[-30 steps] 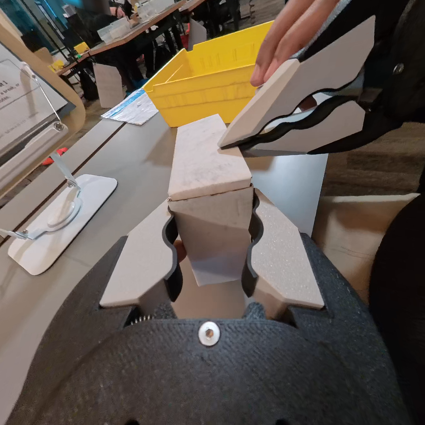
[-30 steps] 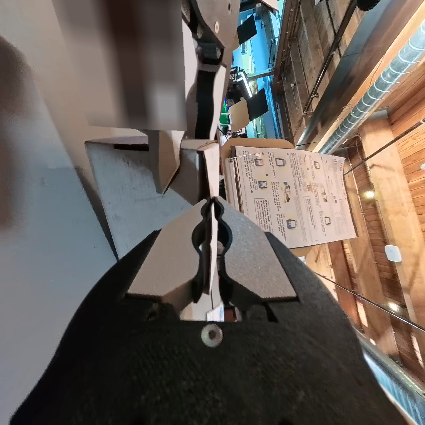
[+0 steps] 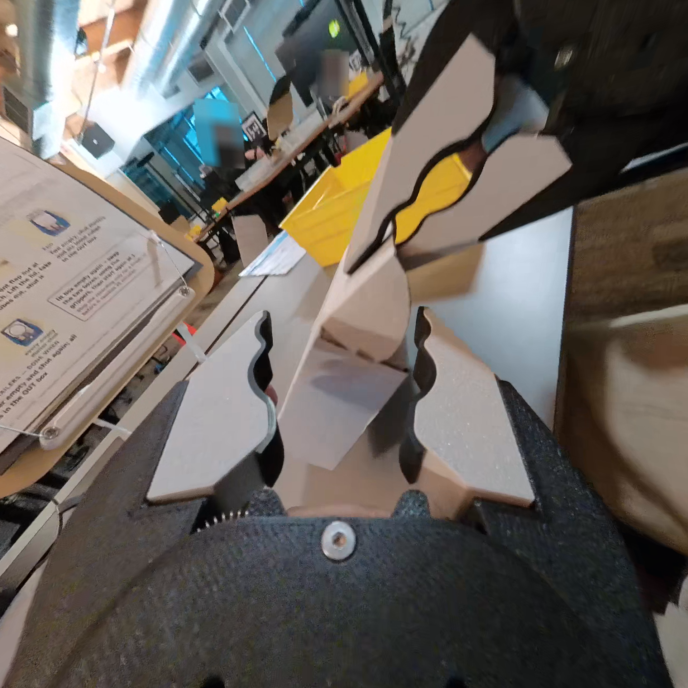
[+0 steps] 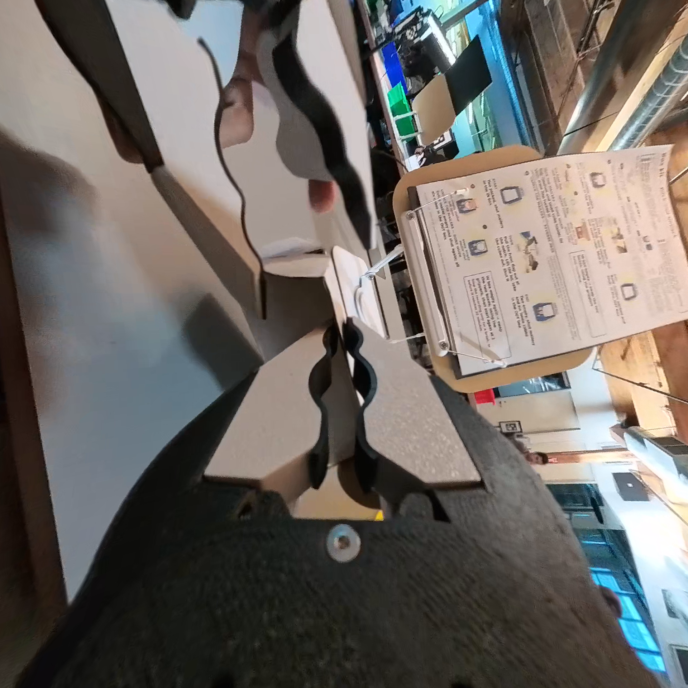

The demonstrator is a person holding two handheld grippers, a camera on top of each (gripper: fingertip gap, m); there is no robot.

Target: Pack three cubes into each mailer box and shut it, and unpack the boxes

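A pale cardboard mailer box (image 3: 357, 335) sat open between the spread fingers of the left hand-held gripper (image 3: 342, 376). The right hand-held gripper (image 4: 344, 331) was pinched on its flap (image 4: 337, 376). Beyond it a yellow bin (image 3: 335, 208) stood on the grey table (image 3: 521, 268), an instruction board (image 3: 85, 290) leftward.

Bright, even indoor light fills both views, strongest from windows and ceiling lamps far beyond the left tongs (image 3: 342, 376). Soft shadows lie on the grey surface (image 4: 111, 335) left of the right tongs (image 4: 340, 402) and inside the cardboard mailer box (image 3: 346, 405) between the left tongs. Motion blur smears the far edges and the other tongs ahead; wide-angle bending curves the corners, and the background is soft
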